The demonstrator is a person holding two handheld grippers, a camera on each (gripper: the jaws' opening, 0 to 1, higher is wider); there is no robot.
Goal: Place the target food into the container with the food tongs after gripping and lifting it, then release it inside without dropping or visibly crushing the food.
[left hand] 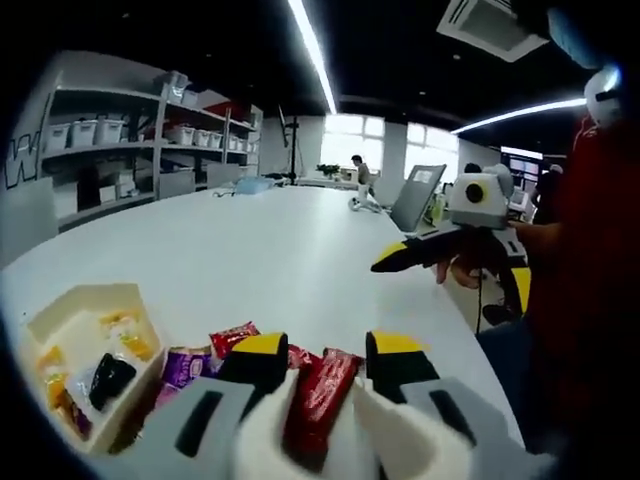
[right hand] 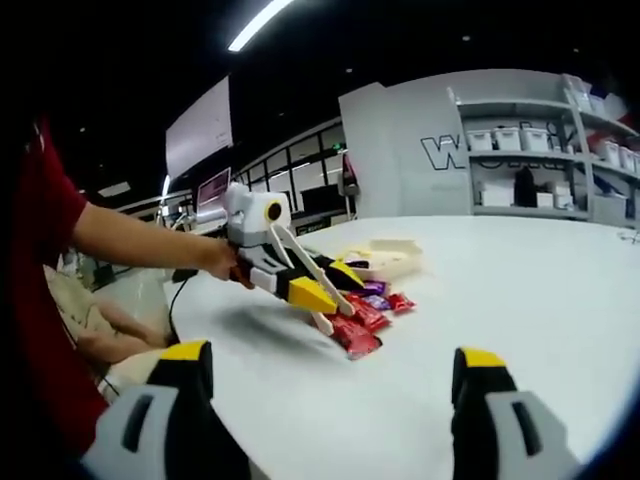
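- At the lower left of the left gripper view we see the container, a cream tray with a few wrapped sweets already lying in it, so some of the job looks done.
- Just right of it sits the pile of wrapped snacks on the white table, purple and red wrappers touching one another.
- At bottom centre the left gripper carries the white food tongs, which are narrowed around a red wrapped bar; we judge it gripped, its wrapper glossy and uncrushed.
- In the right gripper view that bar looks low, at the table; lifting, carrying and release remain.
- The right gripper, lower in that view, stands wide apart with nothing between.
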